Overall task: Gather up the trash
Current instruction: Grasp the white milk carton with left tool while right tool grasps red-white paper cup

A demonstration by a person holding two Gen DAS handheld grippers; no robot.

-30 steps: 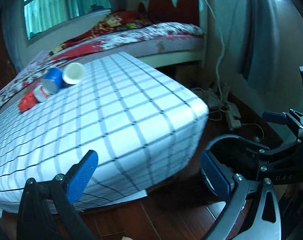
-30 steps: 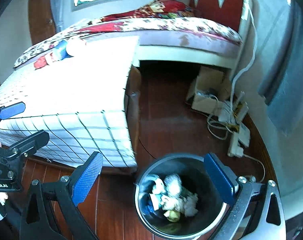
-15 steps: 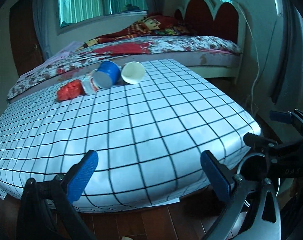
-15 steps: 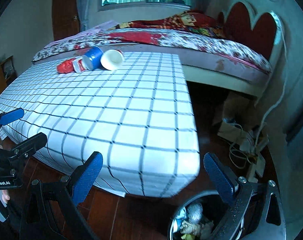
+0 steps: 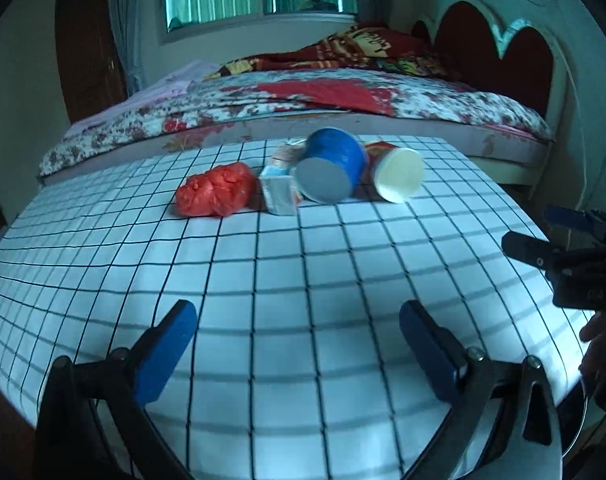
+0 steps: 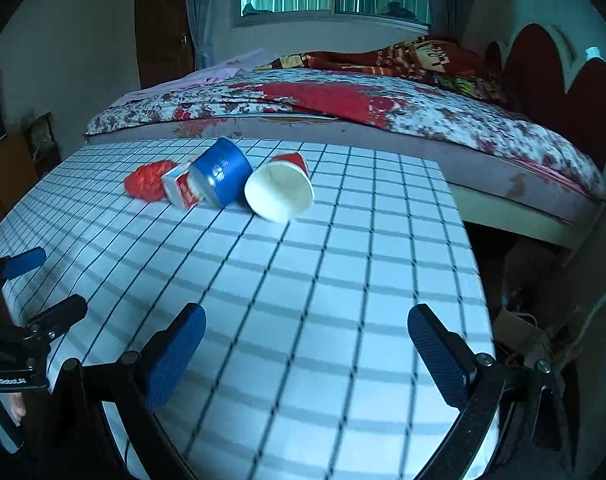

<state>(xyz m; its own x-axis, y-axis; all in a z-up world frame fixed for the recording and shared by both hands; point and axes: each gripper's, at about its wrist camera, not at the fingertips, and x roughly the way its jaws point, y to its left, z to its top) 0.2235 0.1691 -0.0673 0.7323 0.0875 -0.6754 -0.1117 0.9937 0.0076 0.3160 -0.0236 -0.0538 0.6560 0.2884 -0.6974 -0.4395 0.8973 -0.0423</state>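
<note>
Both claws stand over the near edge of the bench [image 5: 303, 280], which is covered in a white cloth with a black grid. The left claw [image 5: 299, 344] has its blue-padded fingers wide apart and holds nothing. The right claw [image 6: 307, 348] is likewise spread and empty.

Four pieces of trash lie in a tight row well ahead of both claws, at the far side of the bench and close to the floral-covered bed [image 6: 383, 112] behind it.

- Crumpled red plastic wad [image 5: 215, 189]: ahead and left of the left claw. Judged soft, light and compressible; a pinch across its middle should hold.
- Small white and red carton [image 5: 279, 194]: just right of the wad, apparently touching the blue cup. It lies on its side, with one end facing the claws. Judged light and easily crushed; grip across the flat faces.
- Blue paper cup [image 5: 332, 168]: tipped on its side, long axis running front to back, grey end toward the left claw. Judged light, thin-walled and prone to roll; take it across the body with moderate squeeze.
- White paper cup with red outside [image 6: 281, 190]: on its side, nearest the right claw's line. Its open mouth points toward the claws and slightly right; long axis runs away toward the bed. Judged very light and collapsible. The rim is the stiffest hold, one finger inside the mouth and one outside.

No bin is visible in either view.
</note>
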